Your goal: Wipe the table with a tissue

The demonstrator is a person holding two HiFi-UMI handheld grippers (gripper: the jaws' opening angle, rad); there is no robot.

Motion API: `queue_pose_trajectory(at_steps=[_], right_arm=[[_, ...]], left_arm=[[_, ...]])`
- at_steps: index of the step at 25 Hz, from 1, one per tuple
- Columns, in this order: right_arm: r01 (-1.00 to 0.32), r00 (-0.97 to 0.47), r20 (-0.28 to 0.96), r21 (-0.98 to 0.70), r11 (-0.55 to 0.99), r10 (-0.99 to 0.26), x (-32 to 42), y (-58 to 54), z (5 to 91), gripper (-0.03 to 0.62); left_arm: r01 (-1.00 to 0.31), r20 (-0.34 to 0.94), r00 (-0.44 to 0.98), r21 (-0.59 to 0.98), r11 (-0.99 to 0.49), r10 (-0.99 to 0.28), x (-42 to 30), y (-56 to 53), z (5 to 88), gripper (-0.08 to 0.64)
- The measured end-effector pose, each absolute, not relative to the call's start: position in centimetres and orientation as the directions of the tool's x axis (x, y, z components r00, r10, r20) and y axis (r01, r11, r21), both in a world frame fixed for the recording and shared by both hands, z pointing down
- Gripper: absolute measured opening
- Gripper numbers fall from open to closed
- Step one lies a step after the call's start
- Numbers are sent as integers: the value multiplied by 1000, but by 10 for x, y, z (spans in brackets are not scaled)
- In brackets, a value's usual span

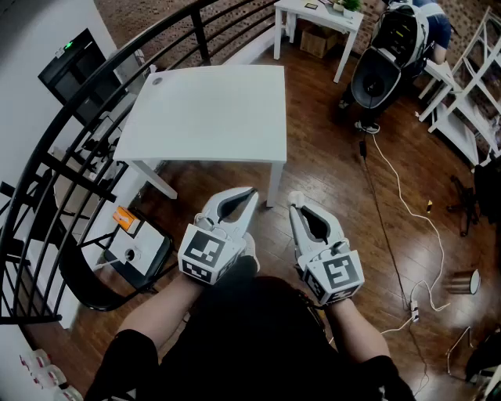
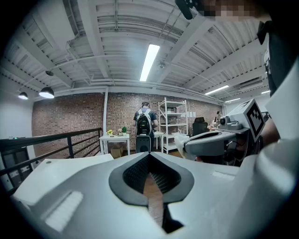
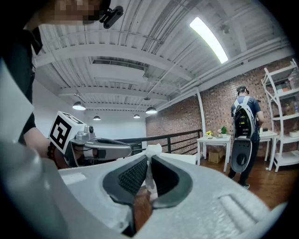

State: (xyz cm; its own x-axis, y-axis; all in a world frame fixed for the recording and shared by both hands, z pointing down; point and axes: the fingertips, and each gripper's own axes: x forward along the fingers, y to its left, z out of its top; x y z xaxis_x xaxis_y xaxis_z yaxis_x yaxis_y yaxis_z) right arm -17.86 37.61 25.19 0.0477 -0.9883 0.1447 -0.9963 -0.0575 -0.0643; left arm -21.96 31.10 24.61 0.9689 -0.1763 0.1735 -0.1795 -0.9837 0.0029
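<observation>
tissue [image 3: 152, 151] sat pinched as a small white tuft in the closed jaws of the right gripper [image 1: 297, 210], ready for wiping. left gripper [image 1: 247, 196] had its jaws together on nothing, likely just idle. white counter [image 1: 211, 110] lay at 12 o'clock, apart from both and not yet touched.

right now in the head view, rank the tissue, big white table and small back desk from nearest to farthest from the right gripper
1. tissue, pinched at the tip of the right gripper
2. big white table, ahead and left
3. small desk, far back
</observation>
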Motion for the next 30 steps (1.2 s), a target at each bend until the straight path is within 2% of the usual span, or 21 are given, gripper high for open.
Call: queue_pose_trajectory(at_steps=[14,30], right_arm=[[-997,33,200,-62,-47,-979,-127,285,268,18],[-999,32,321,-3,-34,-946,-80,143,279,18]], left_arm=[[-183,179,968,27,-983,-176,-170,222,272,15],[-196,181,967,93,-976,-177,-133,94,286,15]])
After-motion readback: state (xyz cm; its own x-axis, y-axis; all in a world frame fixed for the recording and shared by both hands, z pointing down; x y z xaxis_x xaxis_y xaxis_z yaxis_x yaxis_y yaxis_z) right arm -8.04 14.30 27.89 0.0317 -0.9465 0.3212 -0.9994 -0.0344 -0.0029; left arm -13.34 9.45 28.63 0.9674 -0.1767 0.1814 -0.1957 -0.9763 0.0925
